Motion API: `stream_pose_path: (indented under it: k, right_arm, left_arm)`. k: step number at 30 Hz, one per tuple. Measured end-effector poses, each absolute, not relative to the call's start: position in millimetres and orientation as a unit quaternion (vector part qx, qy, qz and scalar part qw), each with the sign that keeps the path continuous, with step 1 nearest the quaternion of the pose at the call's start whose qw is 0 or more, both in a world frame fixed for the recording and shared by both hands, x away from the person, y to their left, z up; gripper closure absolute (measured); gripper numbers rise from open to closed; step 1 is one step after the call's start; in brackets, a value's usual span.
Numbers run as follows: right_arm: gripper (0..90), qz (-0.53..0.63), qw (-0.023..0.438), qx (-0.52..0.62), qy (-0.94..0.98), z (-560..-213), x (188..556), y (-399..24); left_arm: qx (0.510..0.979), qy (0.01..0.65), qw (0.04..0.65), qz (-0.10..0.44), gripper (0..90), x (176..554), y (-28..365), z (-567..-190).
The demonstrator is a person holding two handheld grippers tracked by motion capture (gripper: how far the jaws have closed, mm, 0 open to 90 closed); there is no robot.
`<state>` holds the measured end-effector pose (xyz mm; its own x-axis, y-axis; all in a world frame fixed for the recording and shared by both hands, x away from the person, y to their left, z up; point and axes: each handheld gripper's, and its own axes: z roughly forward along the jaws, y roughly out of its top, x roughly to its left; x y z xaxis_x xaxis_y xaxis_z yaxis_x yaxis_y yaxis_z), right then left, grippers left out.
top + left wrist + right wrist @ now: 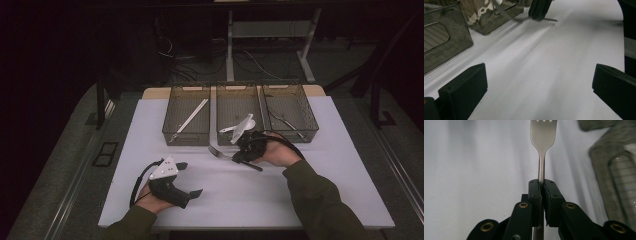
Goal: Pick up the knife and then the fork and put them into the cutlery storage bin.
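Right gripper (pixel 541 185) clamped on a fork (pixel 543 137) at centre frame, tines jutting up beyond its tips (handle between the pads), left gripper (pixel 191 179) spread wide, lower left, holding nothing

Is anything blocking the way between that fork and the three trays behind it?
Nothing visible. The right gripper is clamped on the fork, just in front of the middle tray. Only bare table lies between them.

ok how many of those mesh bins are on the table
3, side by side along the table's far edge: the left bin holds a long utensil, the middle bin sits behind the right tool, and the right bin holds another utensil.
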<state>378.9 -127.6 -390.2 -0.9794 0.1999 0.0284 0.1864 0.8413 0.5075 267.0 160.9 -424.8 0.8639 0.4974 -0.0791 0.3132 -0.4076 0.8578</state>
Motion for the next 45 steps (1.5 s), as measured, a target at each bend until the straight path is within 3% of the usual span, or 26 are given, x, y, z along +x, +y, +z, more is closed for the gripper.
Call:
stream_pose_path:
  k: [21,45]
  right_arm:
    - [84.5,0.404,0.084,0.268,0.870,-334,388,-223]
    - [84.5,0.398,0.180,0.385,0.813,-305,426,-297]
  left_arm:
    - [0.835,0.243,0.485,0.094,0.0,267,160,-425]
    - [0.834,0.243,0.486,0.093,0.0,268,160,-426]
